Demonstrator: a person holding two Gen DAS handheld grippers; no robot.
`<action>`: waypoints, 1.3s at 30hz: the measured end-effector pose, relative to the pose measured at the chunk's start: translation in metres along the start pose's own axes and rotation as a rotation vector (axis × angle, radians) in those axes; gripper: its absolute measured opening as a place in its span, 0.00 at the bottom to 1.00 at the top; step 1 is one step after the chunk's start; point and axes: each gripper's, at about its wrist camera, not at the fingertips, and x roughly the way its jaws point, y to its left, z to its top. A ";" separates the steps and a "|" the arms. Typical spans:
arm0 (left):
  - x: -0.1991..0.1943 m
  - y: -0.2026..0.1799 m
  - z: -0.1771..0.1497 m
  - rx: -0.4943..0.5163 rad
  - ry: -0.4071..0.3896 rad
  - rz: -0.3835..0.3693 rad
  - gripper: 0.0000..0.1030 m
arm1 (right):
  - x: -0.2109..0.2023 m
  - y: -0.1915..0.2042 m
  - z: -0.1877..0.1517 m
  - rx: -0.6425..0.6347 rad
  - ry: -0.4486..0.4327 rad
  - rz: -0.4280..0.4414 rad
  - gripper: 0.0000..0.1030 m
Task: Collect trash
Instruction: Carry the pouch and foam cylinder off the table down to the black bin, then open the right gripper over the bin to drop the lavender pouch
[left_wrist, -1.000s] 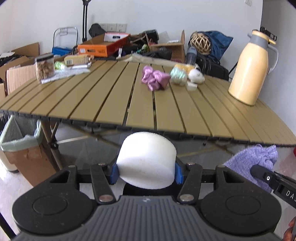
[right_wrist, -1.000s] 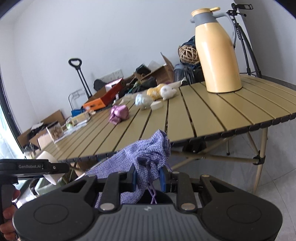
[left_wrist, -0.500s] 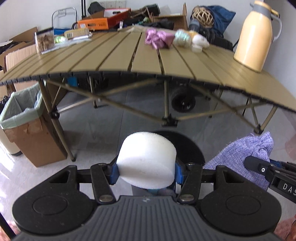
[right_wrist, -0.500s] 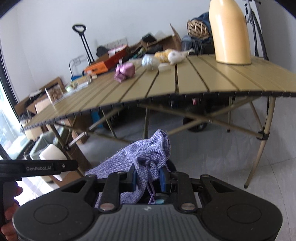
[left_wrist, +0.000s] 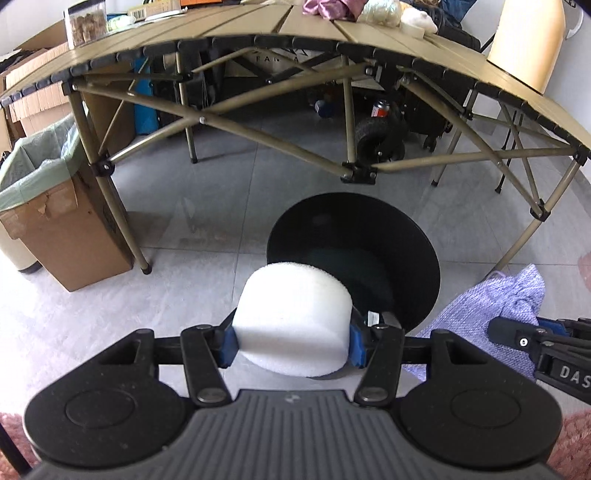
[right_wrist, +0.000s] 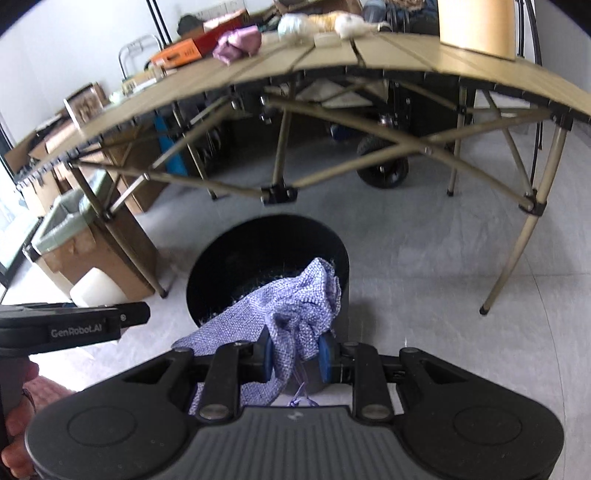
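Note:
My left gripper (left_wrist: 291, 341) is shut on a white foam cylinder (left_wrist: 293, 317), held just above the near rim of a round black bin (left_wrist: 373, 236) on the floor. My right gripper (right_wrist: 295, 354) is shut on a crumpled purple knitted cloth (right_wrist: 295, 306), which hangs over the near edge of the same black bin (right_wrist: 258, 251). The cloth (left_wrist: 502, 306) and the right gripper's tip show at the right of the left wrist view. More scraps lie on the folding table: a pink wad (right_wrist: 238, 42) and pale bundles (right_wrist: 295, 24).
The olive slatted folding table (left_wrist: 229, 37) stands over and behind the bin, its crossed legs (left_wrist: 354, 173) close to it. A cardboard box lined with a green bag (left_wrist: 48, 192) sits left. A yellow jug (left_wrist: 528, 40) stands on the table. A black wheel (left_wrist: 376, 142) lies beneath.
Both grippers have sunk from table height and tipped downward, each still carrying its item. The table top slid to the top of the views and the black bin came into sight below.

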 end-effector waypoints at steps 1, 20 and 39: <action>0.002 0.000 -0.001 -0.001 0.005 -0.003 0.54 | 0.003 0.000 -0.001 0.003 0.012 -0.003 0.22; 0.040 0.020 -0.003 -0.092 0.115 0.071 0.54 | 0.036 0.002 0.004 0.027 0.115 -0.048 0.22; 0.059 0.067 0.024 -0.265 0.129 0.161 0.54 | 0.076 0.036 0.054 -0.039 0.106 -0.044 0.22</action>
